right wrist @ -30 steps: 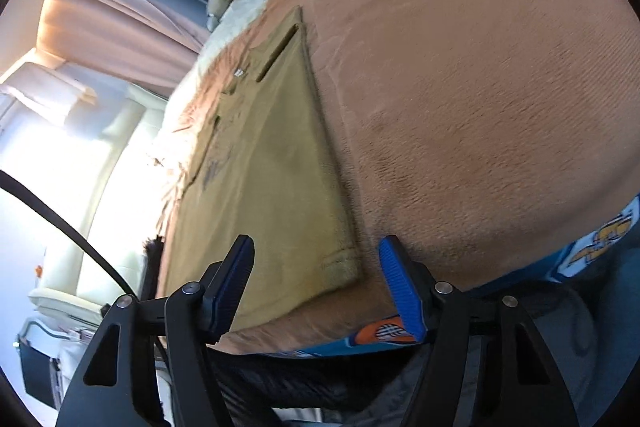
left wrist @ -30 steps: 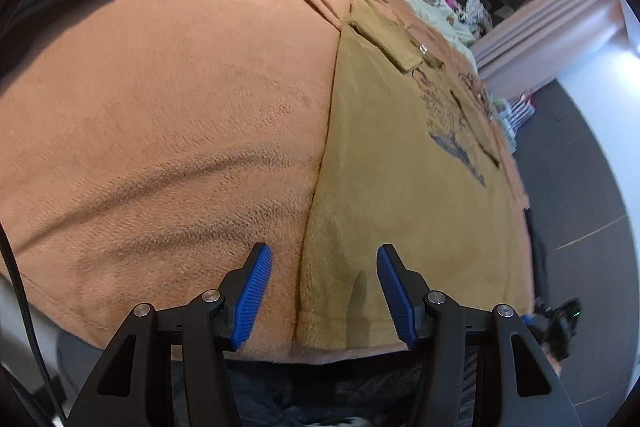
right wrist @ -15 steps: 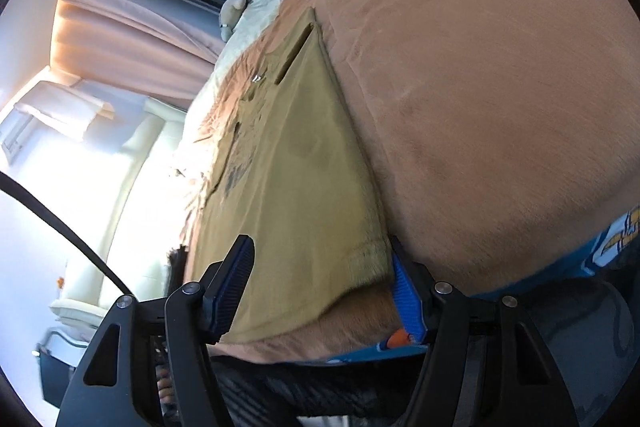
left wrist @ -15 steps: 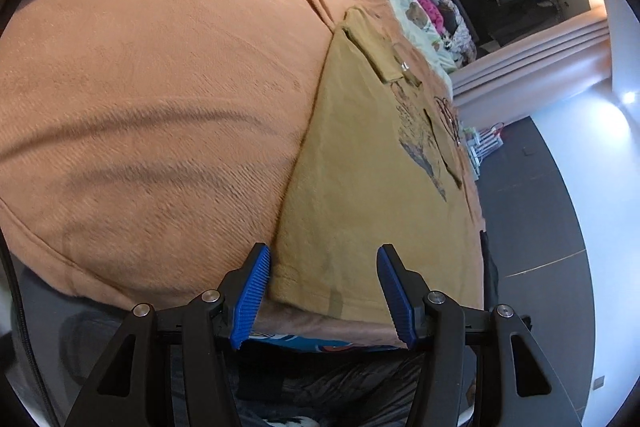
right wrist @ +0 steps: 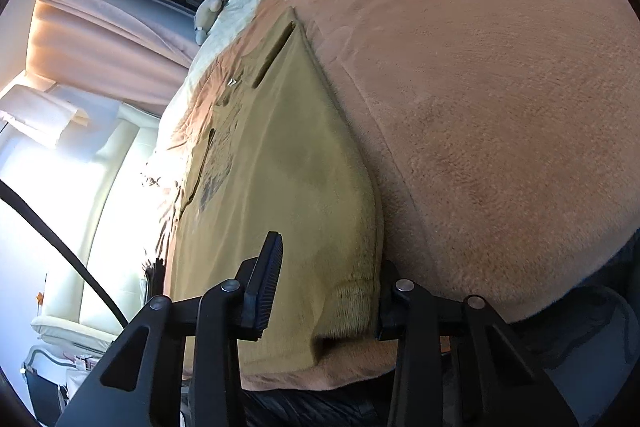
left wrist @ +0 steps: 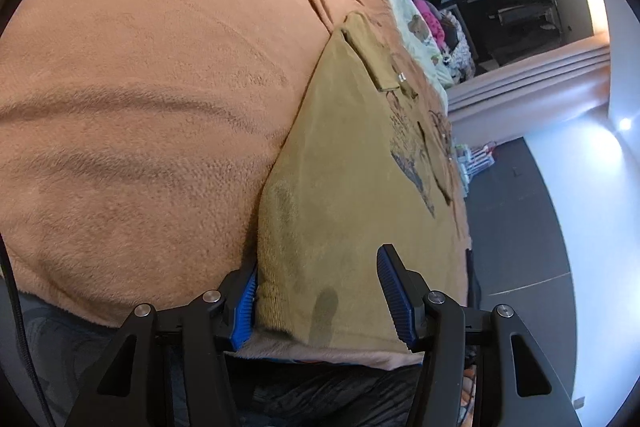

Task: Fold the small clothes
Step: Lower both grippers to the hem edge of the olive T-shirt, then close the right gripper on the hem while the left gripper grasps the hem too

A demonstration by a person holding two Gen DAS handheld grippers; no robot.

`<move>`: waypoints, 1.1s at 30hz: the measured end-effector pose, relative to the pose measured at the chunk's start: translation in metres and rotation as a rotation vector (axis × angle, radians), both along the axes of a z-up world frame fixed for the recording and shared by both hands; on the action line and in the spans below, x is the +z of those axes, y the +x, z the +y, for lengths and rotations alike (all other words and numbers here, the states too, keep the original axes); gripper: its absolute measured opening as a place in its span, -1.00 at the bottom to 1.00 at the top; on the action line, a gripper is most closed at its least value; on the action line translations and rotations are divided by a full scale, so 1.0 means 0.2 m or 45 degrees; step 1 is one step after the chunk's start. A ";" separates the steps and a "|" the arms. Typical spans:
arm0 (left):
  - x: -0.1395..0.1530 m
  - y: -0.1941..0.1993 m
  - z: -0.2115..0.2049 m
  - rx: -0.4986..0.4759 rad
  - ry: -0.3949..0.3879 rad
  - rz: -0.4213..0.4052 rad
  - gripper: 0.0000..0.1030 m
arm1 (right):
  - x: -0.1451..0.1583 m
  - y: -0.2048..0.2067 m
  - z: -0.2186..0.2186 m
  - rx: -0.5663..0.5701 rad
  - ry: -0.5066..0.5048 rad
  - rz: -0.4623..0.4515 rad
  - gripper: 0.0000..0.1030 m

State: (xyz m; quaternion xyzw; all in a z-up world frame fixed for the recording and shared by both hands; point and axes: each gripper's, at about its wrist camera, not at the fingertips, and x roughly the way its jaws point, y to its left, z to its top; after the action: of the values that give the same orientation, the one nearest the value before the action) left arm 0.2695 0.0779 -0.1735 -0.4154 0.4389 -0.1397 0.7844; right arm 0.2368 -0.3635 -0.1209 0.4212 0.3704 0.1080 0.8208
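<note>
A bed covered by an orange-brown fleece blanket [left wrist: 152, 115] fills most of both views, its pile brushed into faint streaks. On it, along the near edge, lies a mustard-yellow shirt [left wrist: 352, 179], spread flat with a dark printed design [left wrist: 416, 163] on its front and a folded sleeve toward the far end; in the left wrist view it runs from 6 o'clock up toward 1 o'clock, and in the right wrist view the same shirt [right wrist: 288, 163] runs from 6 o'clock up toward 11 o'clock. Pale curtains [right wrist: 100, 43] hang at 10 o'clock in the right wrist view, with a cream sofa [right wrist: 116, 187] below them at 9 o'clock, and a heap of stuffed toys and pink cloth [left wrist: 428, 19] sits on the far end of the bed at 1 o'clock in the left wrist view. The left gripper [left wrist: 320, 295] is spread wide at the shirt's near corner: its blue-padded left finger sits at the hem's outer edge against the blanket, while the right finger rests over the cloth. The right gripper [right wrist: 326, 287] is likewise spread at the opposite near corner, one ribbed finger above the shirt and the other hidden behind the lifted hem edge, where the cloth curls up slightly.
</note>
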 end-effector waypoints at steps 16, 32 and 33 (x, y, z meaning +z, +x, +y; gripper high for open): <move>0.11 0.03 0.08 0.039 0.090 0.009 -0.93 | 0.16 -0.16 -0.08 -0.009 -0.014 -0.086 -1.00; 0.52 -0.17 0.18 0.026 0.056 -0.231 -0.93 | 0.40 -0.55 -0.08 0.012 0.012 -0.273 -1.00; 0.54 -0.19 0.19 0.029 0.051 -0.239 -0.93 | 0.40 -0.58 -0.08 0.015 0.014 -0.282 -1.00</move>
State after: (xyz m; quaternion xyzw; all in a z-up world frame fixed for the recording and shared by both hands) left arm 0.2312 0.1154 -0.0663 -0.3898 0.3612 -0.1603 0.8318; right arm 0.1210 -0.3802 -0.0404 0.4090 0.2792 0.1606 0.8538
